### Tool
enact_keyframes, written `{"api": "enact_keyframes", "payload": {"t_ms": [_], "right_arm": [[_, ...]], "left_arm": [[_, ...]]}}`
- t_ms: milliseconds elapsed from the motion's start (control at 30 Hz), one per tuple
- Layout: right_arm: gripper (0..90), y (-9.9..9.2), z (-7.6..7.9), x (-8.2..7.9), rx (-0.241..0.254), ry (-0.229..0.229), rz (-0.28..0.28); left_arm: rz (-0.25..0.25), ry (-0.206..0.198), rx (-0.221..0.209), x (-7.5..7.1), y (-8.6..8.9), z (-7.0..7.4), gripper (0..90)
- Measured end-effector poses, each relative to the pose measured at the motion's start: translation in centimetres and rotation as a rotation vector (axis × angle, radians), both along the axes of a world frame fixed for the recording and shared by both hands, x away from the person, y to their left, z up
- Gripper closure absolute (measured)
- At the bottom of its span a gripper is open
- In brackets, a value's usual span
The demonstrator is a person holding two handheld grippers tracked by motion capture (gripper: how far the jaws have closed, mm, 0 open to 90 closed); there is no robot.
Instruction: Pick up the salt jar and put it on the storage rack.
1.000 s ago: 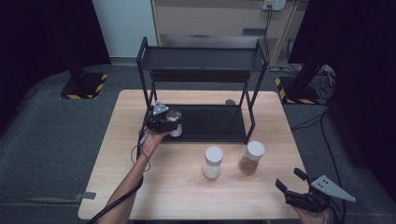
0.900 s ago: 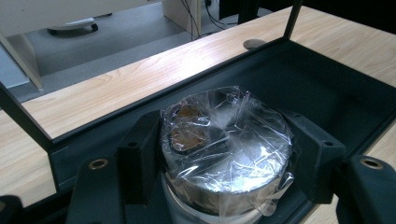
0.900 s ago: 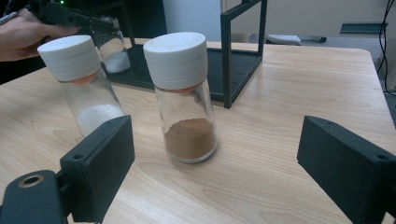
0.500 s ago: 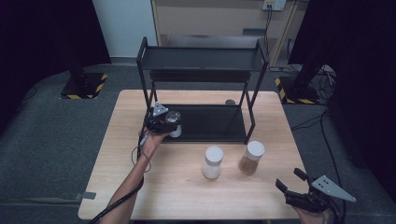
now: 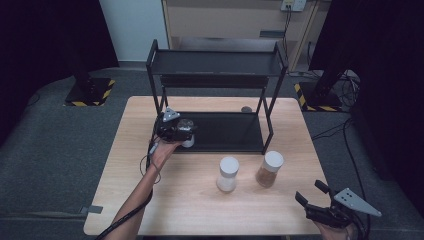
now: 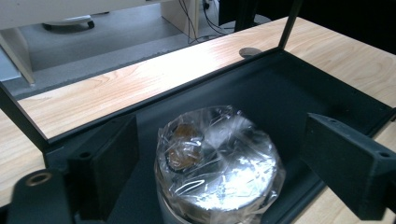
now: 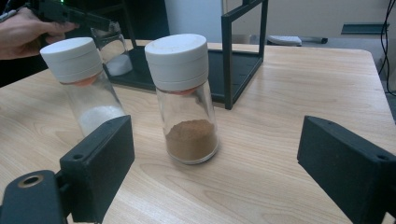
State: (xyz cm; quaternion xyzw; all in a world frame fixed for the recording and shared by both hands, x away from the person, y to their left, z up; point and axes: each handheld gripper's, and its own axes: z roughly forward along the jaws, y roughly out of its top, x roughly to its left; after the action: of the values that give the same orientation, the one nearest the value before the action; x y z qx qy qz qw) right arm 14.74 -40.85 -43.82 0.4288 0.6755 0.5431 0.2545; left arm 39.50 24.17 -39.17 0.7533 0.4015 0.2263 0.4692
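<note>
Now, left gripper [image 6: 219, 140]: jaws stand wide and have just been opening; the pads are off the wrapped jar between them, so nothing is gripped.
Wrapped jar [image 6: 219, 163]: a glass jar with clear film over its top, standing upright on the rack's lower tray near its front left corner, about 9 o'clock from the tray's middle in the high view [image 5: 188, 135].
Why it sits there: it looks like a jar just set down on the shelf (my reading, from the freed jaws around an upright jar).
Rack [image 5: 220, 100]: black, two-tiered, at 12 o'clock on the wooden table [image 5: 130, 150].
Right gripper [image 7: 215, 158]: jaws wide apart and empty, hovering low near the table's edge at 5 o'clock [image 5: 312, 200], facing the brown jar.
Brown jar [image 7: 184, 98]: white cap, brown powder, upright on the table in front of the rack's front right post.
White jar [image 7: 86, 88]: white cap, white powder, just beside the brown one, at its 9 o'clock [image 5: 227, 174].
Likely reason for the right hand's pose: lined up to take the brown jar next.
</note>
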Motion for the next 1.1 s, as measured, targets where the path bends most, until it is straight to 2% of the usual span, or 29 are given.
{"api": "enact_keyframes", "payload": {"t_ms": [100, 133, 233, 300, 433, 500, 533, 800, 900, 1000, 1100], "right_arm": [[11.5, 0.0, 0.0, 0.0, 0.002, 0.002, 0.001], [11.4, 0.0, 0.0, 0.0, 0.001, 0.002, 0.002], [11.3, 0.0, 0.0, 0.0, 0.000, 0.004, 0.003], [11.3, 0.0, 0.0, 0.0, 0.001, 0.004, 0.003], [11.3, 0.0, 0.0, 0.1, 0.002, 0.005, 0.003], [11.3, 0.0, 0.0, 0.0, 0.001, 0.004, 0.003], [11.3, 0.0, 0.0, 0.0, 0.000, 0.003, 0.003], [11.2, 0.1, 0.1, 0.1, 0.000, 0.004, 0.003], [11.2, 0.1, 0.1, 0.0, 0.000, 0.004, 0.003], [11.0, 0.1, 0.1, 0.0, -0.002, 0.003, 0.002], [11.0, 0.1, 0.1, 0.0, -0.001, 0.004, 0.003]], "left_arm": [[-0.001, -0.008, -0.002, -0.2, 0.2, 0.4, 8.9], [-0.023, -0.015, -0.014, -0.3, 0.6, 0.9, 8.4], [-0.034, -0.030, -0.008, -0.6, 0.8, 1.4, 8.0], [-0.058, -0.024, -0.011, -0.7, 1.2, 2.5, 6.8], [-0.086, -0.030, -0.013, -1.0, 1.7, 3.5, 6.5], [-0.120, -0.028, -0.030, -1.3, 2.2, 4.3, 6.1], [-0.120, -0.028, -0.030, -1.3, 2.2, 4.3, 5.7], [-0.164, -0.056, -0.011, -3.3, 2.7, 6.3, 5.2], [-0.182, -0.070, -0.032, -4.1, 3.2, 6.5, 4.9], [-0.194, -0.088, -0.019, -5.0, 3.4, 6.7, 4.7], [-0.209, -0.101, -0.036, -5.9, 3.9, 6.8, 4.7]]}}
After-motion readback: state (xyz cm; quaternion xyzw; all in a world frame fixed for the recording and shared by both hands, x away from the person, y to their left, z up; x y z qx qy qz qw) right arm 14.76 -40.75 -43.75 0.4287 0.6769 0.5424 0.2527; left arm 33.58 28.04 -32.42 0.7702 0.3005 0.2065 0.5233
